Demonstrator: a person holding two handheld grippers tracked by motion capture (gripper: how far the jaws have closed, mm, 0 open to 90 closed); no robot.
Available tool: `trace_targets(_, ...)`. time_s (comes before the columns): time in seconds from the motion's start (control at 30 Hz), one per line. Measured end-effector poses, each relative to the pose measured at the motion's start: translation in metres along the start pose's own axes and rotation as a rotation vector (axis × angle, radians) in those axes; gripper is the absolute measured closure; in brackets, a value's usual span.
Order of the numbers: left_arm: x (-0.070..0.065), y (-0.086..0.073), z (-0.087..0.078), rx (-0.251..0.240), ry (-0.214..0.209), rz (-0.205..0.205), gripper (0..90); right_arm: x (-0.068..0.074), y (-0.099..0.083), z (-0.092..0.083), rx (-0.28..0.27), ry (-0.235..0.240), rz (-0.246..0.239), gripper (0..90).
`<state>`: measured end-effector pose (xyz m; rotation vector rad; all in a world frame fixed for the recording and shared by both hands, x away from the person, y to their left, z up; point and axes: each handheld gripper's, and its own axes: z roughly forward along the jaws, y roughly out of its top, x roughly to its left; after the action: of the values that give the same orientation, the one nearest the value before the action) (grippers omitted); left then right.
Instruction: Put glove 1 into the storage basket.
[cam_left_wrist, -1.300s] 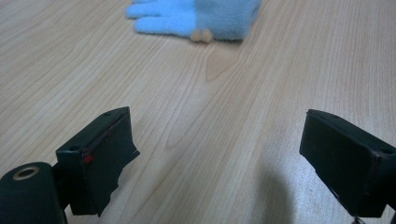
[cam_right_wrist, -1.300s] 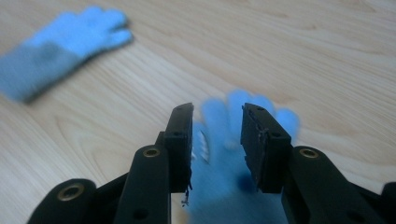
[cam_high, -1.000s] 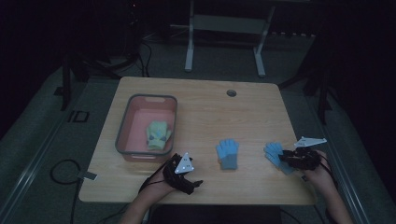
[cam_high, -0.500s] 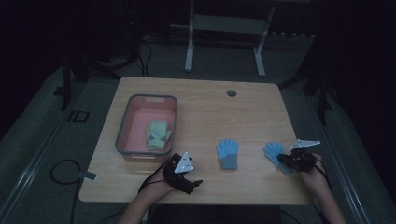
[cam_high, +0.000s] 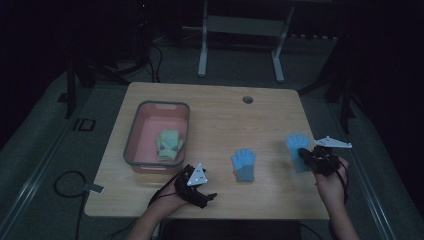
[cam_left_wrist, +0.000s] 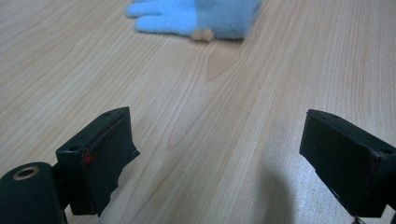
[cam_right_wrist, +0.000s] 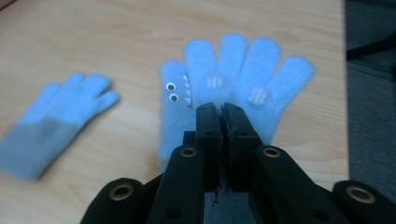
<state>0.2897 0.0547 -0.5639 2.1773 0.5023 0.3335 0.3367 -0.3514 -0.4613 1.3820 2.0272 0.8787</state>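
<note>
Fuzzy knit glove (cam_right_wrist: 233, 88), matt wood table (cam_high: 220, 110)

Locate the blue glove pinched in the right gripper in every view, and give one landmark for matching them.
High view: the held blue glove is at the table's right, at the right gripper.
Left gripper view: not in this picture.
Right gripper view: centre, fingers fanned upward, above the shut jaws.
Shared landmark: the second blue glove lying flat mid-table.

Left claw (cam_high: 209, 196): black body, grey three-cornered top plate, trailing black cable.
Right claw (cam_right_wrist: 221, 111): black linkage arms, brass-ringed pivot holes, blocky black pads.
</note>
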Motion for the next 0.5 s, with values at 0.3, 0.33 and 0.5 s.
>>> trace_targets(0.3,0.0,0.0,0.001,0.006,-0.001,0.011,10.2,0.022,0.001,0.009,-0.014,-0.041,0.151,86.0)
trace_targets(0.33,0.0,0.0,0.001,0.008,0.0,0.015,10.2,0.025,-0.001,0.011,-0.014,-0.036,0.164,86.1)
trace_targets(0.5,0.0,0.0,0.002,0.006,-0.009,0.021,10.2,0.041,-0.009,0.024,-0.007,-0.004,0.184,86.0)
